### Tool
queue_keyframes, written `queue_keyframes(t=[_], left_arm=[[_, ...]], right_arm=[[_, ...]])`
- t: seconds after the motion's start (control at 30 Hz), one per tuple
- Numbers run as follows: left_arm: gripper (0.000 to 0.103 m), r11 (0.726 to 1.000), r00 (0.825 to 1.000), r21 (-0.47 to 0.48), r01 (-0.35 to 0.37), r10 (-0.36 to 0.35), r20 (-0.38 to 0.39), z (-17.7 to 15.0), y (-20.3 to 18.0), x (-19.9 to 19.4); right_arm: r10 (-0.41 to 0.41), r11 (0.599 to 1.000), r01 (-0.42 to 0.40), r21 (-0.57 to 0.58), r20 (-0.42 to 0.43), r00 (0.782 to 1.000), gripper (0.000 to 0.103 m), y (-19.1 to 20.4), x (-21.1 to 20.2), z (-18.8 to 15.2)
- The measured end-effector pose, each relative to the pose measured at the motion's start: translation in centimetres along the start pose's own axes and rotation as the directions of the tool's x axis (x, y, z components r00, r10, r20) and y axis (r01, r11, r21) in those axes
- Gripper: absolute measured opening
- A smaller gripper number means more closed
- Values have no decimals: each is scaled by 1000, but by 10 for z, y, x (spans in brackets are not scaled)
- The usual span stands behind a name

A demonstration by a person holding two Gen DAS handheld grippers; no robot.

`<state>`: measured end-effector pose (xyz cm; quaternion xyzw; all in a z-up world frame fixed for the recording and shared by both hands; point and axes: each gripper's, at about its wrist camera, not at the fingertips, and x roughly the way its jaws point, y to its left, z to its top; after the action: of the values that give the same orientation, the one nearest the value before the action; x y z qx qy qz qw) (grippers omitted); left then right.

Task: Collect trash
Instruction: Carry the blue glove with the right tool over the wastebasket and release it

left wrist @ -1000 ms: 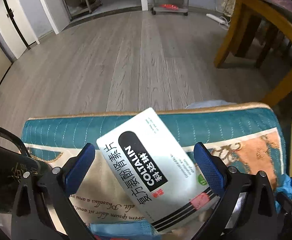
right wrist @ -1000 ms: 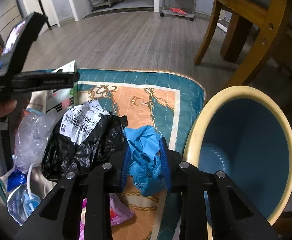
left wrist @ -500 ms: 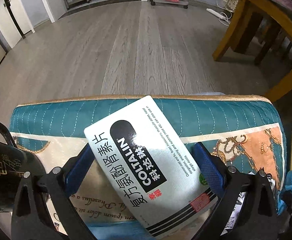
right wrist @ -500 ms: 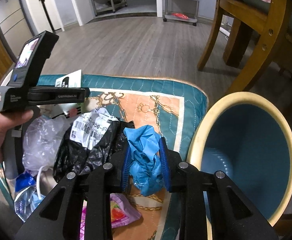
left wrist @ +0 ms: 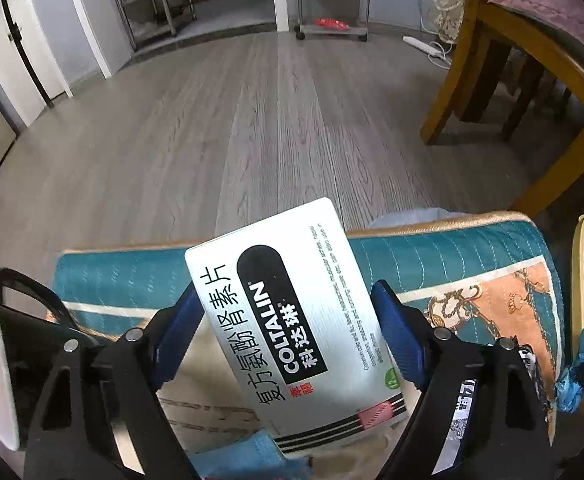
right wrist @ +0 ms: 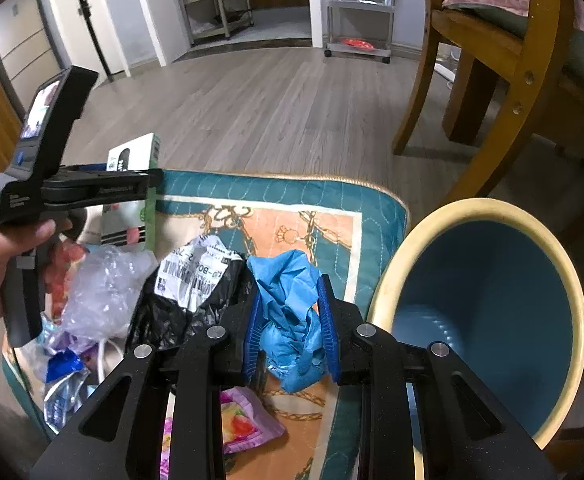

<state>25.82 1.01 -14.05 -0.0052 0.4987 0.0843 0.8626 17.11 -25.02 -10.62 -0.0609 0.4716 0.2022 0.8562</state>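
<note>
The left gripper (left wrist: 287,320) has its blue fingers (left wrist: 396,332) pinching a white COLTALIN medicine box (left wrist: 292,320) by its two long edges, the box tilted up above the patterned cushion (left wrist: 472,248), with a black mug (left wrist: 7,364) just outside the left finger. Over on the right gripper (right wrist: 289,330), the fingers (right wrist: 326,320) are pressed onto a crumpled blue glove (right wrist: 292,316), held over the cushion's edge. A black plastic bag (right wrist: 179,308) with a white label sits just left of those fingers, and the yellow-rimmed blue bin (right wrist: 484,300) stands open just to their right
</note>
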Motion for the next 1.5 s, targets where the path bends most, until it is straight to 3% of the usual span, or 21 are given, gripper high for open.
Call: queue_keyframes(t=[0.43, 0.57, 0.8, 1.0, 1.1, 1.23, 1.37, 1.43, 1.5], left_arm=[[80, 999, 986, 25, -48, 43, 160, 14, 9, -76], [80, 998, 972, 40, -52, 42, 233, 14, 5, -114], [80, 999, 947, 50, 16, -31, 320, 3, -12, -169], [80, 983, 910, 183, 32, -104, 401, -10, -72, -197], [80, 960, 886, 272, 65, -181, 427, -23, -109, -207], [80, 897, 846, 418, 145, -331, 418, -36, -168, -216], [80, 811, 823, 499, 304, -488, 292, -50, -228, -206], [80, 784, 814, 502, 366, -531, 235, -51, -249, -195], [80, 780, 817, 488, 391, -538, 206, -43, -263, -181]], right_arm=[[0, 1000, -2, 19, 58, 998, 27, -1, -34, 7], [2, 998, -9, 69, 99, 995, 27, -8, -57, 10], [-48, 983, 12, 185, 188, 981, 27, -35, -117, 10], [-133, 954, 61, 293, 232, 963, 27, -77, -152, -3], [-183, 932, 96, 348, 225, 957, 27, -103, -153, -12], [-229, 907, 136, 399, 195, 954, 27, -137, -143, -27], [-248, 879, 159, 449, 145, 958, 27, -168, -126, -45], [-256, 870, 174, 461, 123, 959, 27, -178, -117, -52], [-254, 862, 175, 476, 107, 961, 27, -186, -111, -59]])
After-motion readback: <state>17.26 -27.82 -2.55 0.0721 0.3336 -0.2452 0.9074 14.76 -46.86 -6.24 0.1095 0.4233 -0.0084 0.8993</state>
